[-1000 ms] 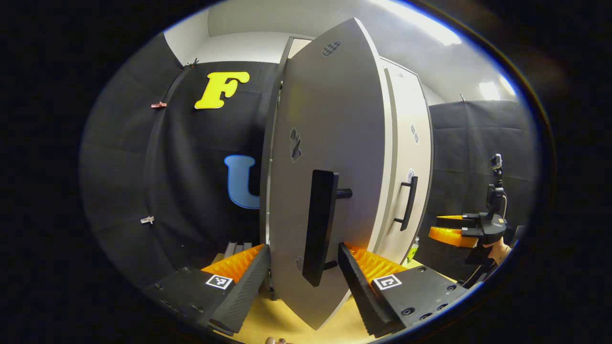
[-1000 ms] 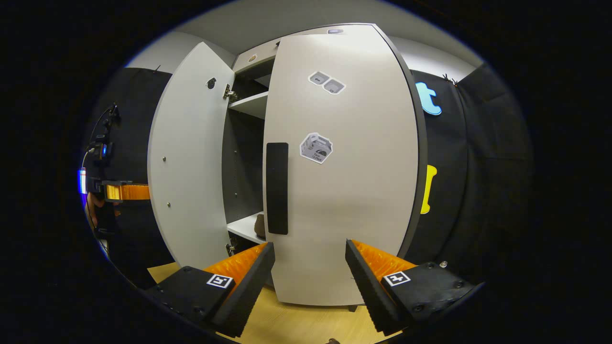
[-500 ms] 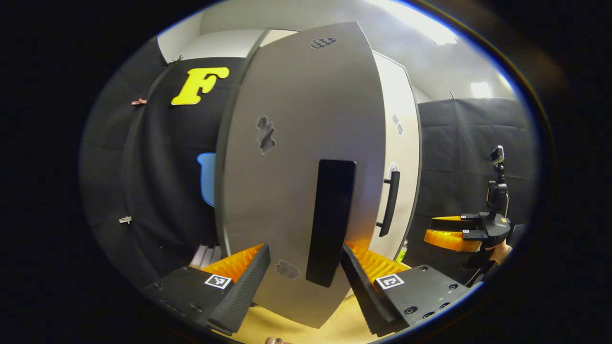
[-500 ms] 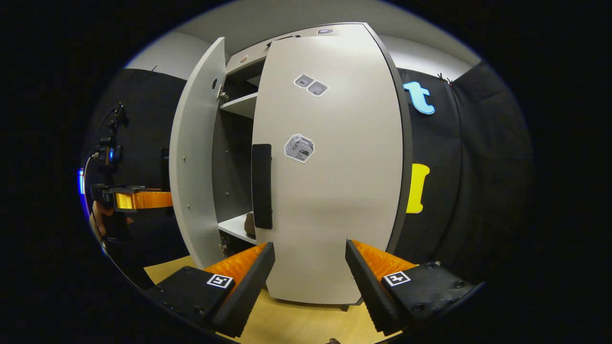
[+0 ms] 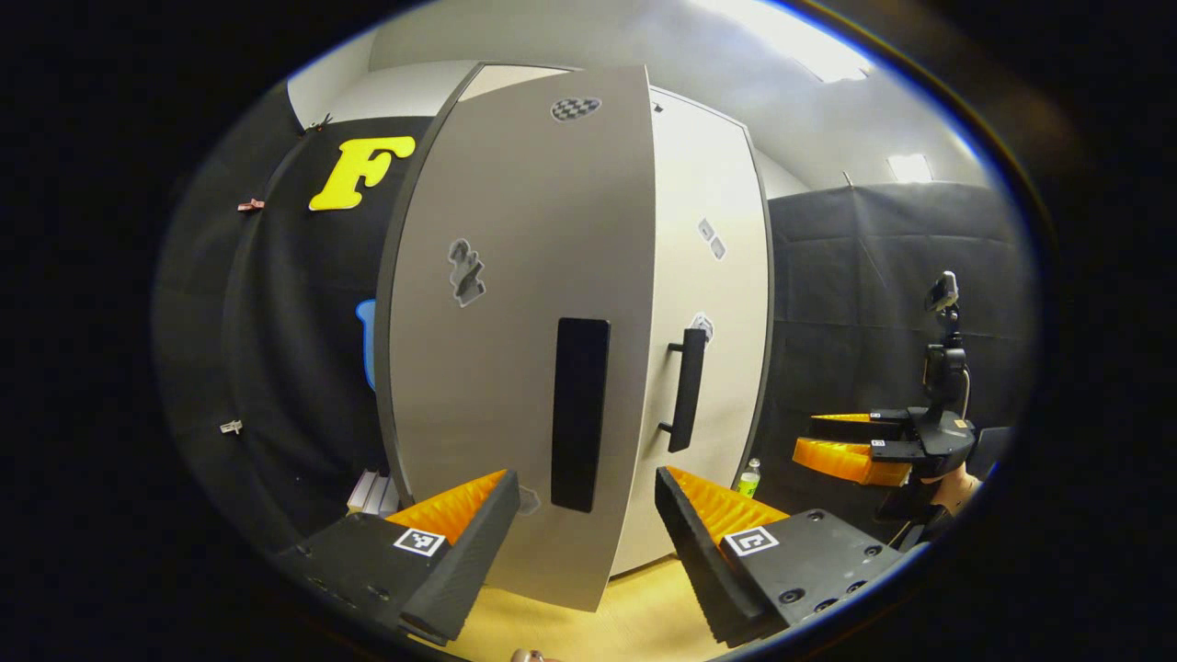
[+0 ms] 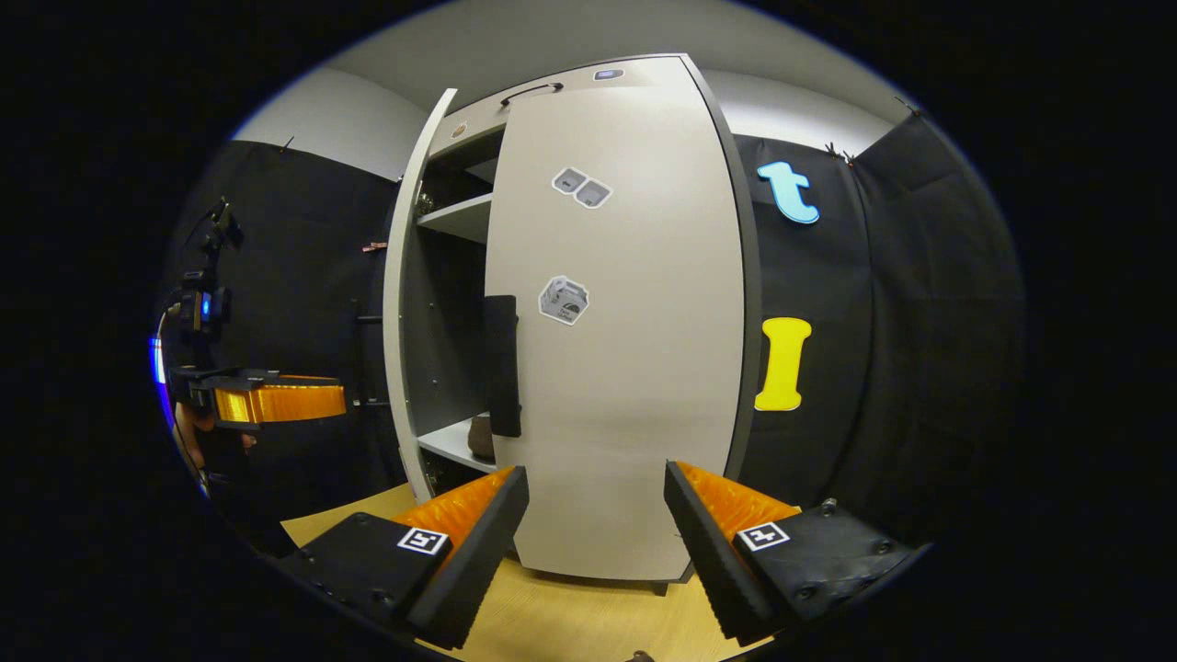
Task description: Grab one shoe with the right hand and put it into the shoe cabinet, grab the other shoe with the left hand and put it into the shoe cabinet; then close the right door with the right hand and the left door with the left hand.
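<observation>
Left gripper view, left door (image 5: 515, 349) ajar, left tongs (image 5: 581, 538) parted

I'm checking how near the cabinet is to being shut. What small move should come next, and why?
Probably push the left door further toward the cabinet with the left tongs. In the right gripper view it stands ajar, with a shelf and a shoe showing through the gap, while the right door looks closed. The left tongs are open, astride the door's handle.

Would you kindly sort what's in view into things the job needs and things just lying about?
Job:
cabinet
left door
right door
shoe on the lower shelf
left gripper, jaws open
right gripper, jaws open

Lying about:
bottle
stickers
floor
</observation>
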Available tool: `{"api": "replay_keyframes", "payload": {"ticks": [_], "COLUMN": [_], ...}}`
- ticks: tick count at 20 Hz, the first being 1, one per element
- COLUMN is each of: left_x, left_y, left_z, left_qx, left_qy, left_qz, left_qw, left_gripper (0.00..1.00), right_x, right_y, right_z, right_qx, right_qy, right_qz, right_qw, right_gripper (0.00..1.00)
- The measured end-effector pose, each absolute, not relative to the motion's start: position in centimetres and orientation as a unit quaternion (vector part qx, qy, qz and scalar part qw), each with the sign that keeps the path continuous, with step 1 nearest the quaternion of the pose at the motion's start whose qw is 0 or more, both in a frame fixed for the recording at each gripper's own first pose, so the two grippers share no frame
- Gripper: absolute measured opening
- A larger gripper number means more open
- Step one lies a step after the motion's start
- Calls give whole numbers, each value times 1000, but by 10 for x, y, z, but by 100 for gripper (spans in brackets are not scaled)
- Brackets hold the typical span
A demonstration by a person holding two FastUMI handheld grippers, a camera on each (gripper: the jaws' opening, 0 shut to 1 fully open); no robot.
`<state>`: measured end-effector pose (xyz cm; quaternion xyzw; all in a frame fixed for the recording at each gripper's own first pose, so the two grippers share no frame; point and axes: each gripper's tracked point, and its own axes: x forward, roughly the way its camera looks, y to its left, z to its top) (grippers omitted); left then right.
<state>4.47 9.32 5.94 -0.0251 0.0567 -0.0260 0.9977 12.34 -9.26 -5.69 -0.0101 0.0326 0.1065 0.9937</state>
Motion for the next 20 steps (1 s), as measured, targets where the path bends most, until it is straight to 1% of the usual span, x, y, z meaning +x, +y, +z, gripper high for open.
{"api": "replay_keyframes", "payload": {"ticks": [5,9,15,20], "left_x": [28,11,-16,-18], "left_y": [107,127,134,136], "left_z": [65,78,78,83], "left_qx": [-33,-51,-34,-12], "left_qy": [51,43,38,31], "left_qz": [-16,-20,-9,0], "left_qw": [998,998,999,999], "left_gripper": [95,95,95,95], "right_x": [103,80,52,42], "right_y": [-75,-58,-48,-48], "right_z": [-47,-40,-39,-29], "right_qx": [2,11,22,27], "right_qy": [21,15,15,5], "right_qz": [81,60,18,2], "right_qw": [997,998,999,1000], "right_gripper": [98,98,98,98]}}
